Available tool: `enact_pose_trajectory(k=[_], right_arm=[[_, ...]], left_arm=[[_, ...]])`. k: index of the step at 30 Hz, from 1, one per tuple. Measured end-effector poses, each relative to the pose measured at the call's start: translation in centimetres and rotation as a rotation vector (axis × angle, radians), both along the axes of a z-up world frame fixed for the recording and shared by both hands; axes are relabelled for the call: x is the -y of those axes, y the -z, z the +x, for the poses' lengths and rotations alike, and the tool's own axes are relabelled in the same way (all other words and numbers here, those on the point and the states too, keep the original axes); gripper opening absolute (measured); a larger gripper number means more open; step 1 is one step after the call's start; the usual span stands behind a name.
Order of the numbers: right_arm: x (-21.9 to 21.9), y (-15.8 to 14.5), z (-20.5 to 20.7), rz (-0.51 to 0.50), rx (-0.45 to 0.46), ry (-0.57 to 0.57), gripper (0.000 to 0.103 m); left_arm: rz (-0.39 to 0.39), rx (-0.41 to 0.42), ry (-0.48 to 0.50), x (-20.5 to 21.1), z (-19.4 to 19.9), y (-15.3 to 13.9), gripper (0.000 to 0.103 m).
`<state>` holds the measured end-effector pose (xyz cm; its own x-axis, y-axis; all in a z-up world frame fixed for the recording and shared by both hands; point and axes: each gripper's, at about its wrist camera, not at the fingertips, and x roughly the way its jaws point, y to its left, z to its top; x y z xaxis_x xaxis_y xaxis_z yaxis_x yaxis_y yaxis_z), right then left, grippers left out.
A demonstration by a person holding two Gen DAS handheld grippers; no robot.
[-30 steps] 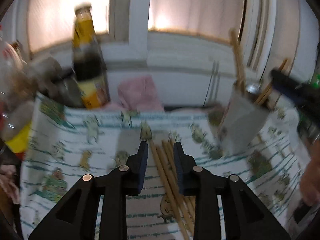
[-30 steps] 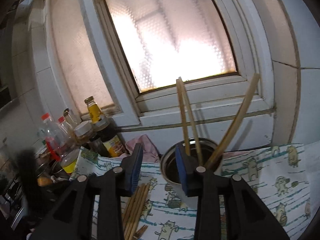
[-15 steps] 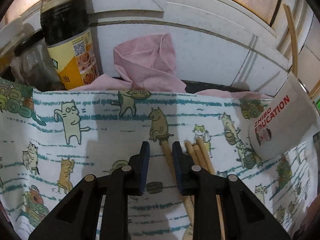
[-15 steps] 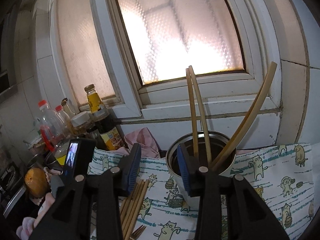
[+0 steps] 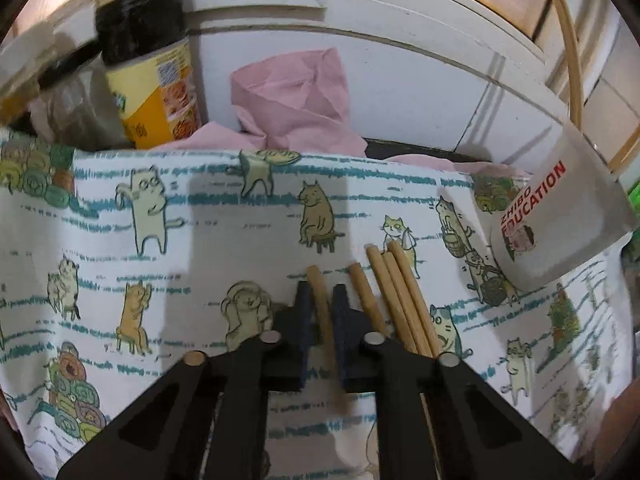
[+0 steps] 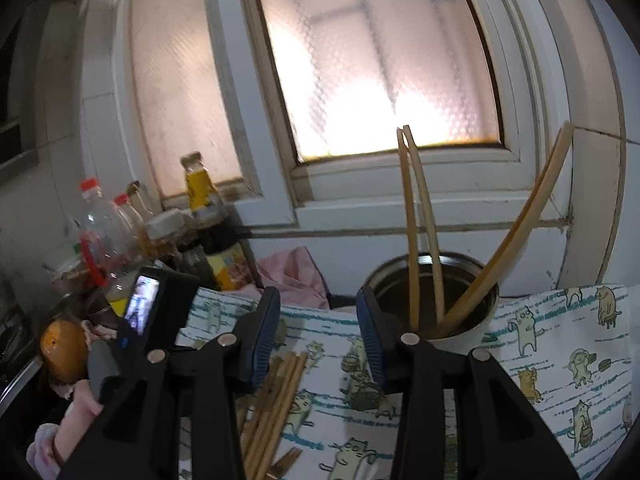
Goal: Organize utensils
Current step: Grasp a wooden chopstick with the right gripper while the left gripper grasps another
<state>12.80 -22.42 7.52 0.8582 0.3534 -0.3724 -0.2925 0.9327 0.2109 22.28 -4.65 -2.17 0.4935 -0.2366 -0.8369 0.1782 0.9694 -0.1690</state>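
Your left gripper (image 5: 322, 312) has just closed on one pale wooden chopstick (image 5: 321, 312), round-ended and slim, lying on the cat-print cloth (image 5: 160, 240). Just right of it on that cloth lie the other loose chopsticks (image 5: 400, 300), side by side. Your right gripper (image 6: 318, 334) stands partly open with nothing between its jaws. Beyond them, at the cloth's far edge, the white cup (image 6: 476, 328) holds four long chopsticks (image 6: 416, 220) upright and leaning.
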Motion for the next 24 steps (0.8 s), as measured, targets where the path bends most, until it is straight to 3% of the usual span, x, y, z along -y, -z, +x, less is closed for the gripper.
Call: enact_pose_trajectory(k=[3, 6, 9, 13, 15, 18, 24], right_arm=[[-0.6, -0.4, -1.0, -0.002, 0.056, -0.045, 0.037], [-1.8, -0.2, -1.0, -0.021, 0.031, -0.097, 0.037], [-4.5, 1.0, 0.1, -0.186, -0.066, -0.044, 0.027], [-6.8, 3.4, 3.4, -0.233, -0.270, -0.097, 0.020], [-7.8, 5.1, 5.7, -0.270, -0.398, -0.090, 0.015], [-8.2, 6.9, 7.9, -0.268, -0.487, -0.053, 0.012], [-9.1, 8.4, 8.9, -0.312, -0.514, -0.023, 0.011]], left_arm=[[-0.100, 0.039, -0.041, -2.5, -0.8, -1.4, 0.006], [-0.208, 0.136, -0.099, -5.7, -1.8, -3.7, 0.006], [-0.255, 0.226, -0.154, -8.0, -2.4, -5.5, 0.006], [-0.282, 0.270, -0.188, -9.3, -1.8, -6.3, 0.006], [-0.276, 0.244, -0.189, -9.3, -1.4, -6.0, 0.006], [-0.197, 0.186, -0.210, -8.7, -0.6, -4.9, 0.006], [-0.104, 0.082, -0.197, -7.0, 0.2, -2.9, 0.006]])
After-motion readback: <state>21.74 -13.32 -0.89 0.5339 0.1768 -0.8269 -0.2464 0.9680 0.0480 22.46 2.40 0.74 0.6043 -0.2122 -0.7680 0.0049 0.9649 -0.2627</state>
